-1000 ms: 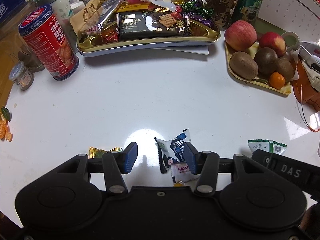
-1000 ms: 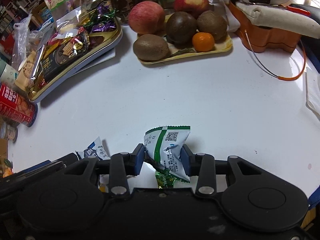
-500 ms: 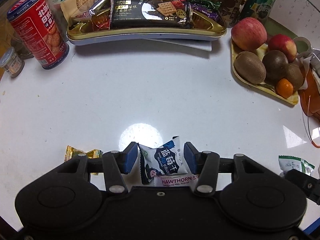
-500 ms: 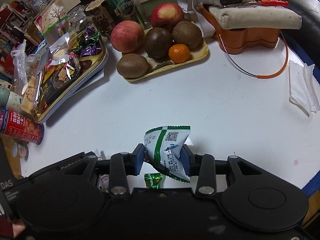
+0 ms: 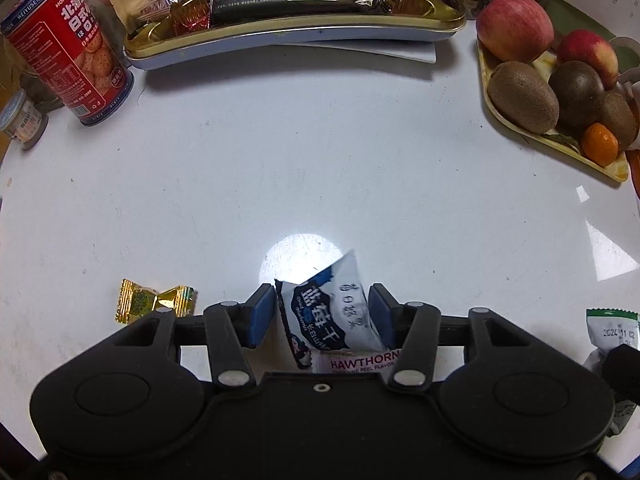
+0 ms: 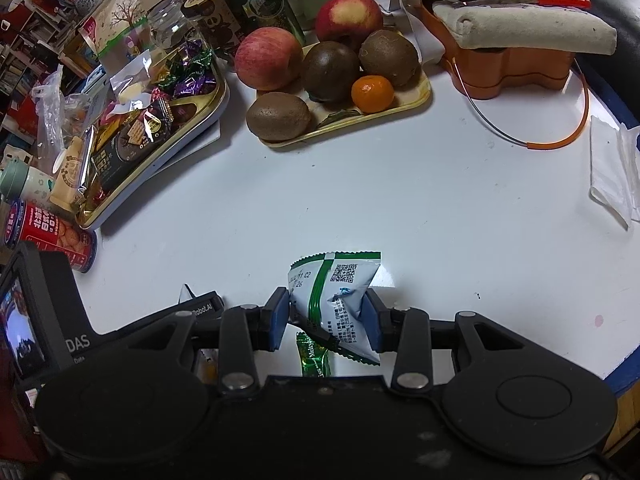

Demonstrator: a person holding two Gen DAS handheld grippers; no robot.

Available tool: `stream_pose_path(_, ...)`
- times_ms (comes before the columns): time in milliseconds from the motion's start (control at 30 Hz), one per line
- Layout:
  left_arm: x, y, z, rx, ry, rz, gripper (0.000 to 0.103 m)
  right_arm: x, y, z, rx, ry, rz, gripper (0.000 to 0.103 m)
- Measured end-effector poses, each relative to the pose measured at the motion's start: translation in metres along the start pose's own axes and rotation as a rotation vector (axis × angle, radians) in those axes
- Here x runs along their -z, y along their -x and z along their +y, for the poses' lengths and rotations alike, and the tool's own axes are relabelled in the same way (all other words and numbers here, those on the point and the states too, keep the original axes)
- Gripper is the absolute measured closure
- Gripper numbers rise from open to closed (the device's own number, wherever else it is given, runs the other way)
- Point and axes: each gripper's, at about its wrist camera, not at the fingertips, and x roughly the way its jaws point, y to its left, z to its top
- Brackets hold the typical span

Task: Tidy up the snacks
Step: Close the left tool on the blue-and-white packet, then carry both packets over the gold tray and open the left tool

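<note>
My left gripper (image 5: 320,312) is shut on a blue and white snack packet (image 5: 330,316), lifted off the white table (image 5: 320,168). A pink hawthorn packet (image 5: 360,360) lies under it. A gold wrapped candy (image 5: 152,300) lies to the left. My right gripper (image 6: 324,316) is shut on a green and white snack packet (image 6: 336,296), which also shows in the left wrist view (image 5: 610,328). A small green candy (image 6: 314,354) lies below it. The gold snack tray (image 5: 296,28) with several snacks stands at the far side; in the right wrist view it (image 6: 192,128) is far left.
A red biscuit can (image 5: 68,48) and a small jar (image 5: 22,118) stand far left. A yellow fruit tray (image 6: 360,116) with apples, kiwis and a mandarin stands at the back. An orange container (image 6: 512,64) and a folded tissue (image 6: 612,176) are on the right.
The left gripper closed on the blue and white packet and lifted it, moving toward the tray. The right gripper rose with the green and white packet still in it.
</note>
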Motion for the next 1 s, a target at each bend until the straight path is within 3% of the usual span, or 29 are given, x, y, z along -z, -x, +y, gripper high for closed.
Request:
stream_pose_path(300, 0.001, 0.010, 0.000, 0.042, 0.001, -0.030, 0.050, -0.001, 0.000, 0.002, -0.004, 0.012, -0.003, 0.062)
stream_pose_path(1000, 0.020, 0.088, 0.045, 0.085, 0.047, -0.084, 0.050, -0.002, -0.021, 0.006, 0.057, 0.032, 0.027, 0.062)
